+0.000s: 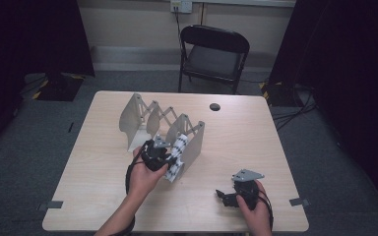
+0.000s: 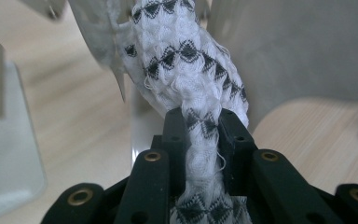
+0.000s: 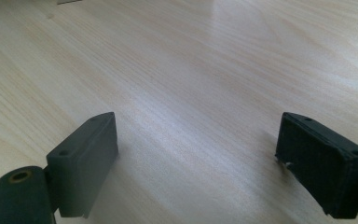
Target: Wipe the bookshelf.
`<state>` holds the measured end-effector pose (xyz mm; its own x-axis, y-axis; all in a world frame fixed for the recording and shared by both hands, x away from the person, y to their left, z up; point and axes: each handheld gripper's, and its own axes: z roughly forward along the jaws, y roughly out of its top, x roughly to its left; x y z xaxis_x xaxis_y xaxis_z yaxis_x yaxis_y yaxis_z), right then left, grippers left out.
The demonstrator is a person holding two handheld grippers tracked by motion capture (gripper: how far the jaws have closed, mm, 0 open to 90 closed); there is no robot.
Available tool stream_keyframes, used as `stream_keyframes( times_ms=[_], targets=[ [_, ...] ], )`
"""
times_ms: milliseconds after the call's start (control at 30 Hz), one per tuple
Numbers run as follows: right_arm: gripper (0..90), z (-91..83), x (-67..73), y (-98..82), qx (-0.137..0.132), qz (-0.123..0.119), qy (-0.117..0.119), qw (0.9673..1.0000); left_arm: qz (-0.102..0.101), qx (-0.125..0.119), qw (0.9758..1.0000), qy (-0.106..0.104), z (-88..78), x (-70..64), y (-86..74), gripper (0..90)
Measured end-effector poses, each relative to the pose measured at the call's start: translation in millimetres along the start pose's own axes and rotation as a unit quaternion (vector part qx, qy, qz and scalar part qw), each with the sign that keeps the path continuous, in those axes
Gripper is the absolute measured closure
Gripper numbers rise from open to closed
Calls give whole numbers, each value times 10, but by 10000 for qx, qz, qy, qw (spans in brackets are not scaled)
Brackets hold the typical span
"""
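The left tongs [image 2: 204, 130] are clamped on a rolled white cloth with a black diamond pattern [image 2: 186, 70], the knit bunched tight between the 2 pads. In the high view that cloth [image 1: 178, 156] stands in the nearest slot of the grey accordion-style rack [image 1: 142, 118], against its front panel, near the middle of the counter [image 1: 246, 147].

It looks soft, light and loosely knitted: it should squash and sag rather than hold shape, and a roll like this may unwind or stretch if pulled by 1 end. A grip around the whole bundle, as here, seems the safer hold; a pinch on an outer layer would likely peel it off. The textured weave should give good friction, so slipping seems unlikely.

The rack's thin upright panels stand close on either side, and loose threads could snag on their edges or on the scissor links, so straight up looks like the clearest way out.

The right tongs [image 3: 200, 158] rest wide apart on bare wood near the counter's front right, with open surface all around them.
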<state>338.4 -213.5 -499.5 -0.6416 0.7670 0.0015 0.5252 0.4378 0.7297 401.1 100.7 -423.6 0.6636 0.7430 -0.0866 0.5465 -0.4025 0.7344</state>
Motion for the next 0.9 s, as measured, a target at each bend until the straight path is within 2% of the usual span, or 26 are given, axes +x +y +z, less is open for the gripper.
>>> stream_keyframes(
  times_ms=[33, 100, 133, 267, 333, 400, 500, 767, 900],
  targets=[
    [120, 0, 0, 0, -1, -1, -2, 10000, 42, -36, 10000, 45, -41, 14, 78, 754],
    [120, 0, 0, 0, -1, -1, -3, 10000, 23, -108, 9999, 102, -92, 27, 182, 754],
    [120, 0, 0, 0, -1, -2, -3, 10000, -8, -194, 9997, 134, -133, 39, 287, 753],
    [120, 0, 0, 0, -1, -2, -2, 10000, -85, -215, 9994, 257, -149, 68, 400, 753],
    [120, 0, 0, 0, -1, -2, -2, 10000, -198, -161, 9993, 278, -119, 83, 419, 753],
    [120, 0, 0, 0, -1, -1, -2, 10000, -186, -4, 9992, 340, -66, 111, 394, 753],
    [120, 0, 0, 0, -1, -2, -1, 10000, -327, 44, 9989, 343, 3, 143, 316, 752],
    [120, 0, 0, 0, 0, -1, -1, 10000, -325, 283, 9984, 377, 178, 141, 57, 752],
    [120, 0, 0, 0, 0, -2, -1, 10000, -418, 395, 9978, 342, 263, 120, -83, 752]
  ],
)
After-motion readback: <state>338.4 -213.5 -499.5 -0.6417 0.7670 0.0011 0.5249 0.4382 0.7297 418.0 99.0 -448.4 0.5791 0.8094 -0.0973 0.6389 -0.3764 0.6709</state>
